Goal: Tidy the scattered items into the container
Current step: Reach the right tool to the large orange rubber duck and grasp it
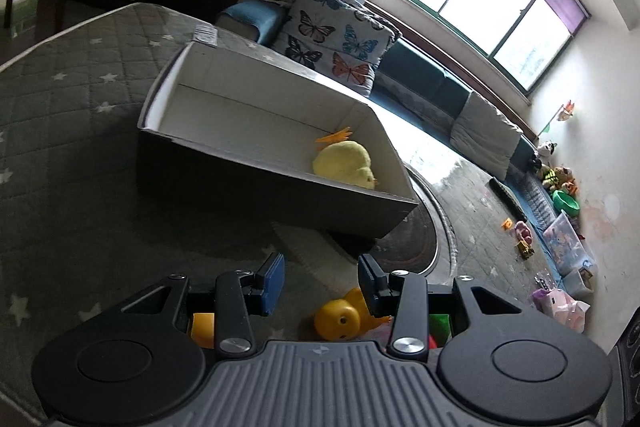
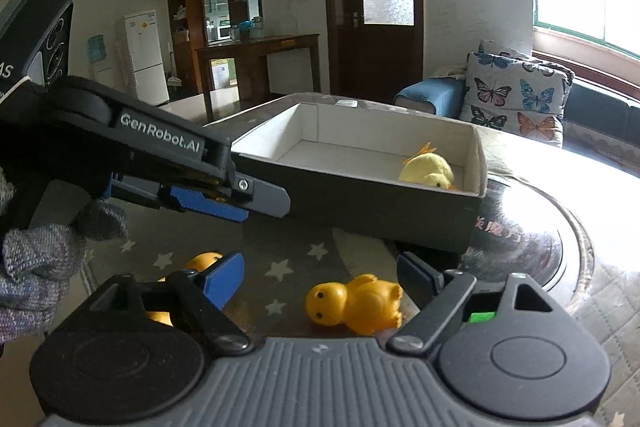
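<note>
Grey knit fabric covered the person's gloved hand point(image 2: 36, 263) at the far left of the right wrist view, gripping the handle of the left gripper point(image 2: 224, 205), a black housing with ribbed blue pads. We noted its jaws apart in its own view point(image 1: 320, 279), holding nothing. Beneath lay a grey quilted mat point(image 2: 288, 247) stitched in squares and printed with pale stars. A smooth orange-yellow toy point(image 2: 202, 261), rounded, sat half hidden behind the right gripper's blue left pad. We recorded the right gripper point(image 2: 320, 281) with jaws wide apart and empty. Between its fingers, on the mat, lay a glossy yellow plastic duck point(image 2: 354, 305) on its side, black dot eyes facing us; the left wrist view showed the same duck point(image 1: 340, 319) below that gripper's right finger. Behind it stood the container point(image 2: 476, 163), an oblong cardboard box, dark outside and white inside, open-topped. In its right-hand corner rested a fuzzy pale-yellow plush chick point(image 2: 428, 169) with orange feet, touching the wall. Farther right, a butterfly-print cushion point(image 2: 516, 95) leaned on a teal sofa point(image 2: 600, 115).
</note>
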A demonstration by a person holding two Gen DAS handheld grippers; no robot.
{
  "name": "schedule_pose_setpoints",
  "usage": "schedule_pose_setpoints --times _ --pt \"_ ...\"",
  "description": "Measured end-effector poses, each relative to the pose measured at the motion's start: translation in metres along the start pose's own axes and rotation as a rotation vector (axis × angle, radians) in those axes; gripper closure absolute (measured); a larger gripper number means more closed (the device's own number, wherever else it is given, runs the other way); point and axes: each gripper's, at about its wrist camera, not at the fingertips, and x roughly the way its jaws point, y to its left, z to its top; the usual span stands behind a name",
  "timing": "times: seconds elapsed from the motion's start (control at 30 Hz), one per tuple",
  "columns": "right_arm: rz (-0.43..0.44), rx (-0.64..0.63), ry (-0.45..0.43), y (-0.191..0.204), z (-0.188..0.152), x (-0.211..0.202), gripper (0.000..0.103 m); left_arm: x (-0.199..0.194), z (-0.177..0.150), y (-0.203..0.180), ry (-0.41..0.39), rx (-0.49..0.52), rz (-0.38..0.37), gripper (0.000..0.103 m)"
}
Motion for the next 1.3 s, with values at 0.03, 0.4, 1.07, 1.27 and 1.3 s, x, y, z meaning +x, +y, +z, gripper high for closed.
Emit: schedule_pose_setpoints --times 0.03,0.4,1.07,1.27,1.3 --pt "0.004 0.001 0.001 0.002 -0.002 0.000 0.015 -0.003 -0.001 0.002 -0.004 -0.004 0.004 0.060" --pt "0.074 -0.014 0.043 0.027 -0.016 0.010 0.015 -0.025 -0.018 0.034 -0.020 -0.058 0.090 0.060" --pt "0.185 -0.096 0.147 0.076 -0.032 0.044 0.015 -0.023 -0.037 0.053 0.048 -0.092 0.092 0.060" --pt "0.185 -0.101 0.166 0.077 -0.034 0.051 0.020 -0.015 -0.039 0.055 0.071 -0.093 0.104 0.060" --pt "0.183 -0.099 0.168 0.076 -0.035 0.051 0.020 -0.014 -0.039 0.055 0.072 -0.094 0.102 0.060"
